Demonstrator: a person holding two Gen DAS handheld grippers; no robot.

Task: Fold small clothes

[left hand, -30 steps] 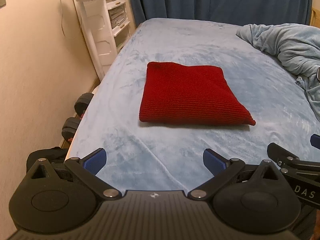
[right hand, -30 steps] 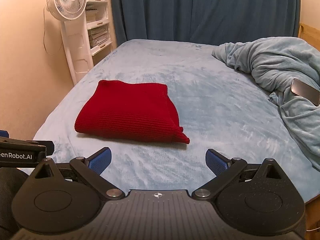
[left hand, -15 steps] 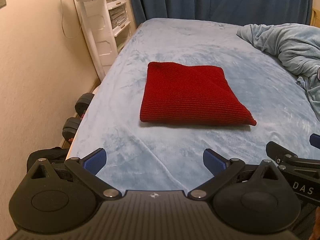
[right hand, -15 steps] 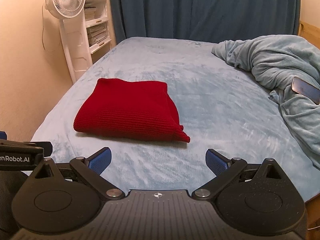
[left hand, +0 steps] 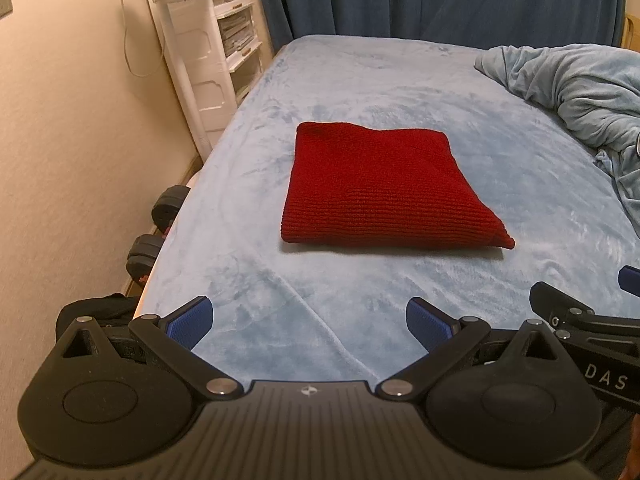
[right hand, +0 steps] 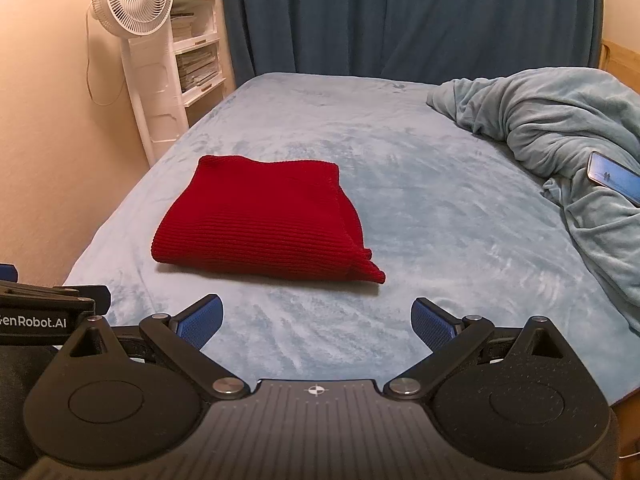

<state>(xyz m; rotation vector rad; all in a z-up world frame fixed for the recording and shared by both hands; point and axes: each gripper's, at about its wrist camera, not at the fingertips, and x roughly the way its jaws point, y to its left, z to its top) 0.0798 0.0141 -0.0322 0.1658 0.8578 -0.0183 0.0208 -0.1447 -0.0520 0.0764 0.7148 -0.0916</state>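
Red knit garment (left hand: 384,192), folded flat on the bed (left hand: 360,80), lies at 12 o'clock from your left gripper (left hand: 308,320) but 11 o'clock from your right gripper (right hand: 316,318), long axis crosswise, left nearer, both spread wide and empty.

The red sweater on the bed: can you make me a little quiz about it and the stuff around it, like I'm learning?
1. True or false: the red sweater lies folded flat on the bed.
2. Which lies on the rumpled blanket? A) phone B) book C) cup
3. Fill in: neither the left gripper nor the right gripper holds anything; both have their jaws ____.

Key: 1 true. 2 A, the phone. 3 open.
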